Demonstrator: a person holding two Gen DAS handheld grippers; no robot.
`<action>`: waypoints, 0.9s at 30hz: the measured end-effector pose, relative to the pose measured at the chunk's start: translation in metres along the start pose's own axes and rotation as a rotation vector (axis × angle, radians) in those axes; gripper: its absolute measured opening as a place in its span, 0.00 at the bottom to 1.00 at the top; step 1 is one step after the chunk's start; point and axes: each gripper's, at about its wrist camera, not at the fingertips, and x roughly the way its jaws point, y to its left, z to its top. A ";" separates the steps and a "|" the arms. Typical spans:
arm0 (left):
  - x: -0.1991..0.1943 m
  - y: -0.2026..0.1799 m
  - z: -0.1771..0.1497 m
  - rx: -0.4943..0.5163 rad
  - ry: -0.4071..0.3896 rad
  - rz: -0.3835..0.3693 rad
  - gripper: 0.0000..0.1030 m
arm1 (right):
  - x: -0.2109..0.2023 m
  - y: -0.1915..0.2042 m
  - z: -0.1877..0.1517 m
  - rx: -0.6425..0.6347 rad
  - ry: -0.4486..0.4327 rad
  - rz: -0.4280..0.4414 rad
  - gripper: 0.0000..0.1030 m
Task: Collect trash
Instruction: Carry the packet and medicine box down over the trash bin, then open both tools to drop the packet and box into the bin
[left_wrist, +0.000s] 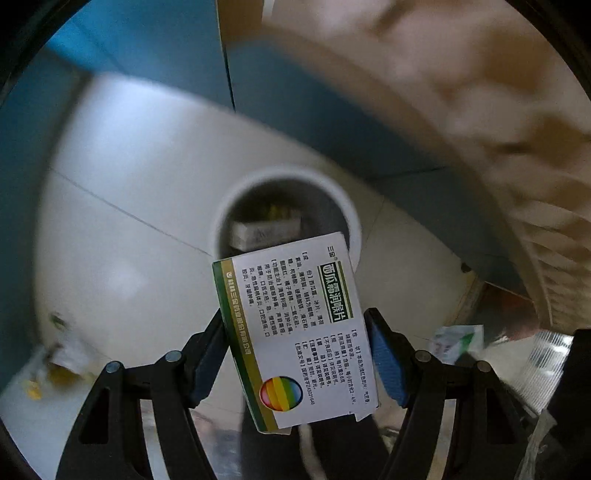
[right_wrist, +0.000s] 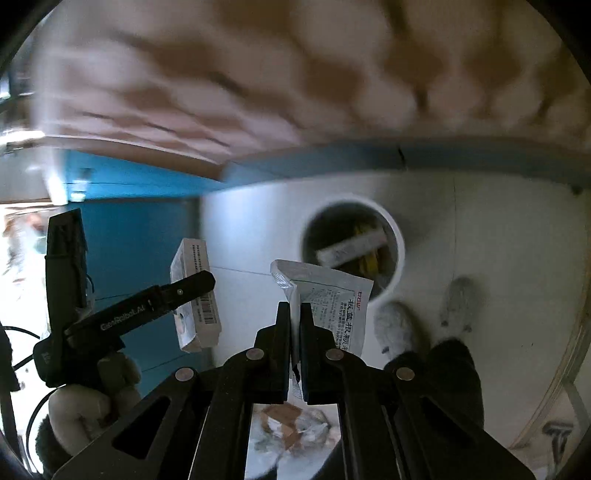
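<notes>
Both grippers (left_wrist: 295, 354) (right_wrist: 295, 321) steeply downward, loaded.

The white and green medicine box (left_wrist: 295, 332) carries Chinese print, its green title band reading 西瓜霜润喉片, with 三金 small at one corner and a company name running along the green edge stripe. The foil sachet (right_wrist: 332, 306) bears 板蓝根颗粒 beside a small red logo too small to read, while the left gripper (right_wrist: 192, 291) shows "GenRobot.AI" in white on its black finger
</notes>
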 end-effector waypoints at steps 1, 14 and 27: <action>0.026 0.006 0.008 -0.005 0.024 -0.014 0.67 | 0.027 -0.014 0.004 0.016 0.011 -0.003 0.04; 0.148 0.058 0.042 -0.056 0.083 0.045 0.97 | 0.226 -0.096 0.037 0.075 0.143 0.018 0.09; 0.043 0.059 -0.007 -0.015 -0.135 0.263 0.97 | 0.213 -0.069 0.042 0.002 0.143 -0.071 0.50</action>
